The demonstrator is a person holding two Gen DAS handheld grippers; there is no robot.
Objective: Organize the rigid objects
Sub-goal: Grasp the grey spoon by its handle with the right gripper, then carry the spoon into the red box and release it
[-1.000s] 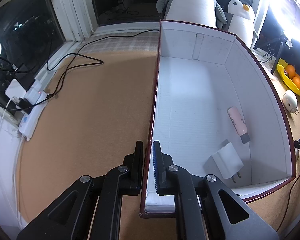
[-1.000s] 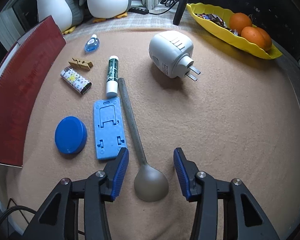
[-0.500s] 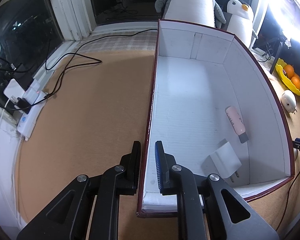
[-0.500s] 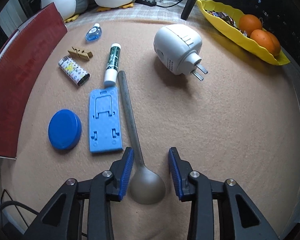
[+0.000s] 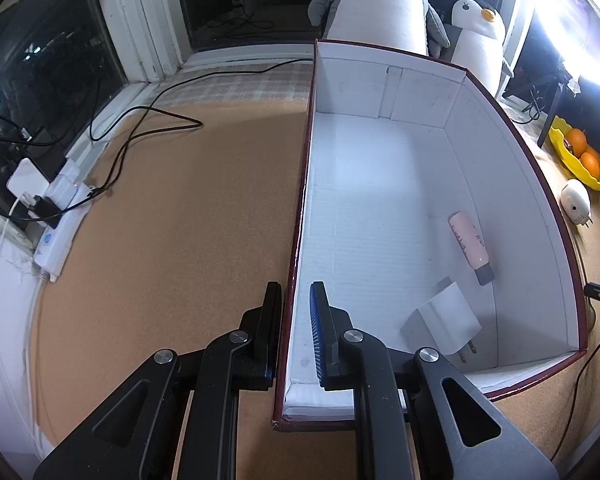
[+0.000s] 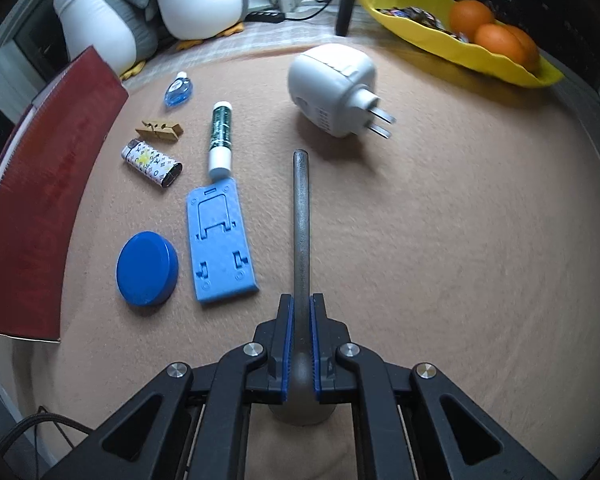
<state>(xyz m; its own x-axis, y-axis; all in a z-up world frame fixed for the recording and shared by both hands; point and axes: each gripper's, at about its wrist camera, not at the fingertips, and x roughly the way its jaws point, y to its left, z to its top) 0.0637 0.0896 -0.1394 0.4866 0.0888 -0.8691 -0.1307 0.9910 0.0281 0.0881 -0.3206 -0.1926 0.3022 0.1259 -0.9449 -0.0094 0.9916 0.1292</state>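
The right gripper (image 6: 301,316) is clamping the grey spoon (image 6: 301,216) at its neck, just above the bowl; its jaws have just been closing onto it. The spoon is lying on the tan mat (image 6: 440,240), its handle pointing toward the white plug adapter (image 6: 334,90). The left gripper (image 5: 296,316) is pinching the near side wall of the open box (image 5: 380,208), steadying it. Lift the spoon straight up first, so the long handle is clearing the blue phone stand (image 6: 219,240), then carry it level over the box wall.
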